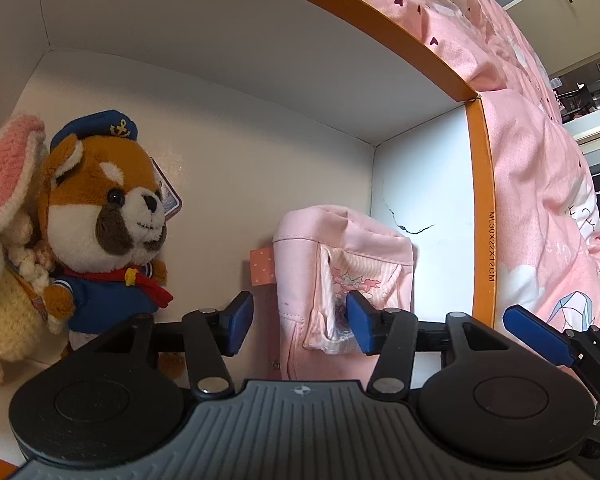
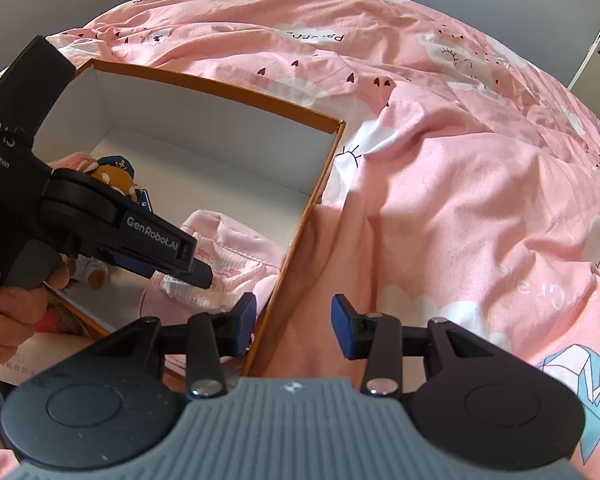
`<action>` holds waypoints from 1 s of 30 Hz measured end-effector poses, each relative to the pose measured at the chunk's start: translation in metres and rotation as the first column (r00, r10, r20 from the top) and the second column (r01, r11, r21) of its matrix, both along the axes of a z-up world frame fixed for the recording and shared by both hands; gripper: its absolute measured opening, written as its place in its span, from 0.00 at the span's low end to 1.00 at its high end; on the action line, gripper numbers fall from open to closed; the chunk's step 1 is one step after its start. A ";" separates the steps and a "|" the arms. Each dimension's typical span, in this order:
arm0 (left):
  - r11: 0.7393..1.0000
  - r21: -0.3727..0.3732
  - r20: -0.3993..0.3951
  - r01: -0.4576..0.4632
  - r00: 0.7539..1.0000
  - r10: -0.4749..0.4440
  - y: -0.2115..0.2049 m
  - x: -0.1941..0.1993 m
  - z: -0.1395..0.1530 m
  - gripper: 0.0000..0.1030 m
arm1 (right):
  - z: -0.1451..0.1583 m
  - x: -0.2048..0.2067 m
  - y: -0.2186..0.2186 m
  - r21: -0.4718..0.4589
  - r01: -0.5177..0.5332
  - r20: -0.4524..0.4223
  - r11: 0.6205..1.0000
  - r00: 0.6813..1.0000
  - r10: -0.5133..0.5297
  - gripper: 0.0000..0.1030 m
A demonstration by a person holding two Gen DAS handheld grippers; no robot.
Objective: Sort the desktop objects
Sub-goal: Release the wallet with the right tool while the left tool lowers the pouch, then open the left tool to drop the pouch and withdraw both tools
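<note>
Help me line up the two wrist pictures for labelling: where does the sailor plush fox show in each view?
Left wrist: the sailor plush fox stands at the left, inside the box, beside a crocheted bunny.
Right wrist: the fox peeks out at the left, mostly hidden behind the left gripper.
Shared landmark: the box's orange rim, with the pink pouch lying inside.

Bare box floor (image 1: 228, 184) lies between plush fox (image 1: 112, 220) and pink pouch (image 1: 340, 272).
</note>
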State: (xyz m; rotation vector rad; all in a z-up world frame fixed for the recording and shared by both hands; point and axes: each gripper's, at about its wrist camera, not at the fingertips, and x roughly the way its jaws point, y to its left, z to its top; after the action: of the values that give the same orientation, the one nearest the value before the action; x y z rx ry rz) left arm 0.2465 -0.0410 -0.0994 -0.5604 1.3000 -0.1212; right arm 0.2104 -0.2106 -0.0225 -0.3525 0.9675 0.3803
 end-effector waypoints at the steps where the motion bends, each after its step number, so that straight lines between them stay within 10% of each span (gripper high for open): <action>1: 1.000 -0.007 0.002 -0.002 1.000 0.002 0.002 -0.001 0.001 0.59 | 0.001 -0.001 0.000 0.000 0.001 0.003 1.000 1.000 -0.001 0.44; 11: 0.993 0.066 0.200 0.098 0.974 -0.109 0.005 -0.038 0.060 0.61 | 0.025 -0.028 0.001 0.031 -0.006 0.071 0.999 0.997 0.004 0.47; 20: 0.973 0.122 0.406 0.196 0.885 -0.229 0.029 -0.093 0.118 0.61 | 0.047 -0.085 0.011 0.167 -0.108 0.168 0.980 0.983 0.080 0.58; 30: 0.925 0.277 0.360 0.260 0.865 -0.351 0.057 -0.150 0.117 0.61 | 0.007 -0.123 0.029 0.256 -0.105 0.006 0.961 0.994 0.107 0.60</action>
State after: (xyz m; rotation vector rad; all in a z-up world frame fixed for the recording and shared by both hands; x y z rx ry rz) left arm 0.0962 0.0158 0.0173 -0.1191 0.9696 -0.3373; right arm 0.0874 -0.1813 -0.0153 -0.1674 0.8964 0.5982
